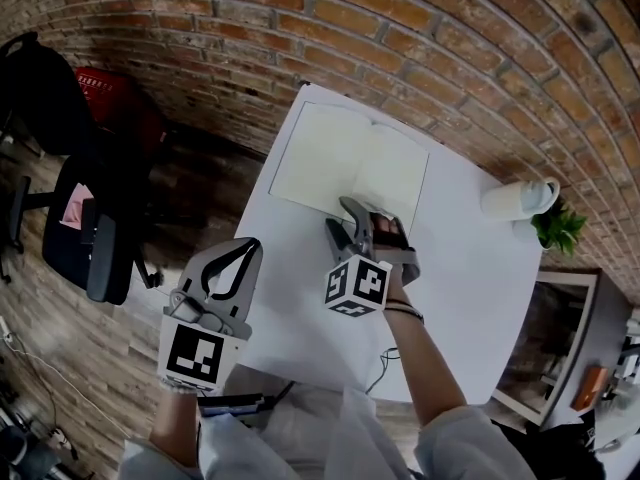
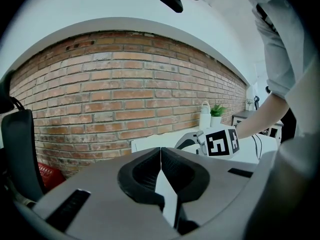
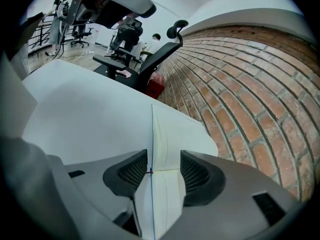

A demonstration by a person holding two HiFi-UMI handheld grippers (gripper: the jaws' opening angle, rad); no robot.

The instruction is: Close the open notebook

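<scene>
Far left, a black office chair stands on the wood floor, well clear of the white table. The left gripper hangs off the table's left edge, jaws clenched tip to tip on nothing; the left gripper view shows only wall and tabletop beyond them. The open notebook lies flat at the far middle of the table, near the brick wall. Its two pale pages are spread side by side across the table, and its spine runs away from the person. The right gripper is by far the nearer of the two, poised at the near edge of the right-hand page with its jaws released and wide. The right gripper view shows that edge of the notebook standing between the pads, with neither pad pressing on it. Closing looks to turn on this edge, which would be taken here and swung leftward over the spine. Far right, a white jug, its contents out of sight, stands just beside a small potted plant with green leaves rising from its pot
</scene>
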